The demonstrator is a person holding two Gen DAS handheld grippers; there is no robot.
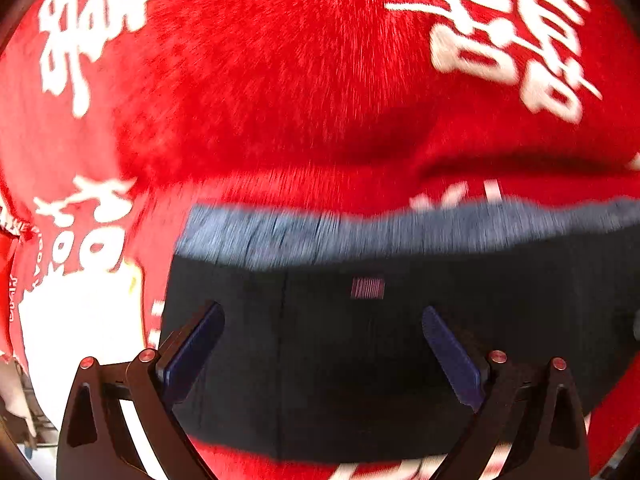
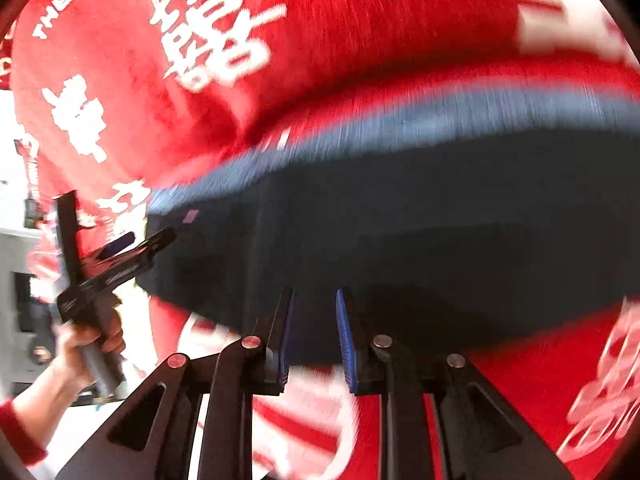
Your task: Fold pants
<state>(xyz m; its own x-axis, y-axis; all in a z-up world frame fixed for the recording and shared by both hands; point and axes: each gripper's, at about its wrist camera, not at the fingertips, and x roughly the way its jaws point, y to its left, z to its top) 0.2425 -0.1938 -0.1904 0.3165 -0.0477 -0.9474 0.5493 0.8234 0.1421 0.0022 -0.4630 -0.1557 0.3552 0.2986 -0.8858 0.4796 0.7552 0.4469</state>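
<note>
Left wrist view: the dark navy pants (image 1: 400, 352) lie on a red cloth with white lettering (image 1: 280, 80), their lighter blue band (image 1: 380, 228) running side to side at the far edge, away from the camera. The left gripper (image 1: 322, 352) hangs over the dark fabric just short of that band, jaws spread wide with nothing between the blue pads (image 1: 192, 356). A small striped label (image 1: 367, 288) sits between the band and the jaws. The garment's visible long axis runs across the jaws, so its near edge lies behind the fingertips, toward the camera.

Right wrist view: motion blur smears the scene. The right gripper (image 2: 314, 340) sits at the pants' (image 2: 400, 240) near edge, opposite the blue band (image 2: 440, 120); its jaws are narrowed to a slim gap, and whether cloth is pinched there cannot be told. The left gripper (image 2: 144, 240), gripped by the person's left hand (image 2: 92, 340), reaches the pants' left end near the label. Judging by this, the right gripper is nearer the edge that a fold would lift toward the band.
</note>
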